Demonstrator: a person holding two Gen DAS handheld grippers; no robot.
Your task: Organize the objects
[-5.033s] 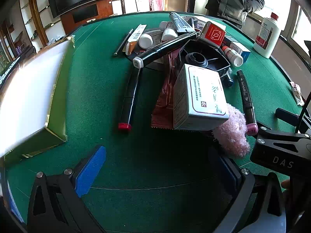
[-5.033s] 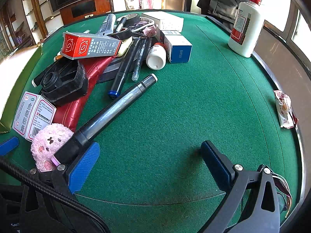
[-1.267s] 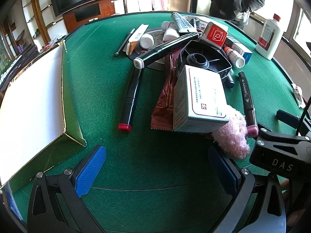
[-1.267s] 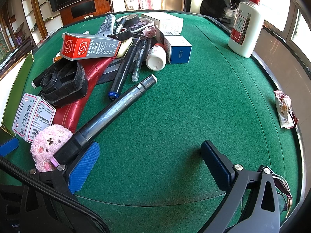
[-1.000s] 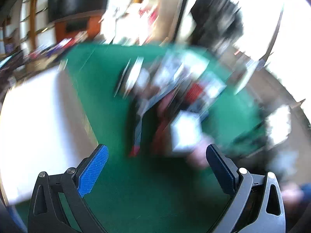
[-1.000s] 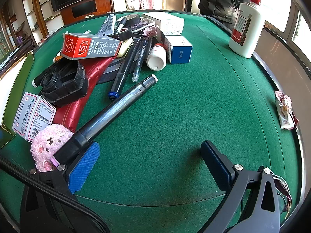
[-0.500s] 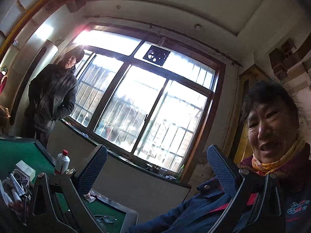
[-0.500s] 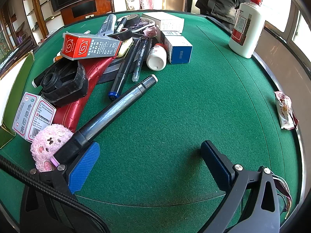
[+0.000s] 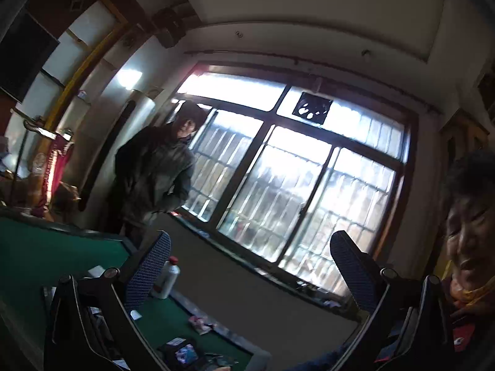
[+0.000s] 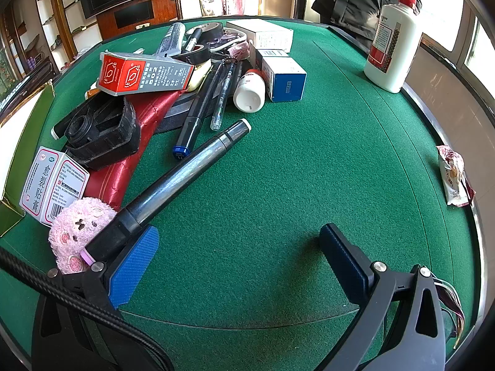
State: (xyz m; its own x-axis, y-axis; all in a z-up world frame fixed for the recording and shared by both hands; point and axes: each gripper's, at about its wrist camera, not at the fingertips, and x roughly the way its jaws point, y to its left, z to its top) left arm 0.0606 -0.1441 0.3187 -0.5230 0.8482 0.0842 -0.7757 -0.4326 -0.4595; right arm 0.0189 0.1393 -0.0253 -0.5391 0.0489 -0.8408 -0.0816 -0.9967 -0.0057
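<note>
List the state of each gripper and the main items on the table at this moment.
left gripper: open, empty, tilted up toward the window
right gripper: open, empty, above the felt
white bottle: upright, capped
grey marker: lying flat
red box: lying atop the pile

**Left gripper tilted up toward the window**

The left gripper is pointing upward with its jaws spread wide on nothing. A barred window is filling the far wall. A person in a dark jacket is standing at far left beside the green table, where a white bottle is standing upright.
</note>
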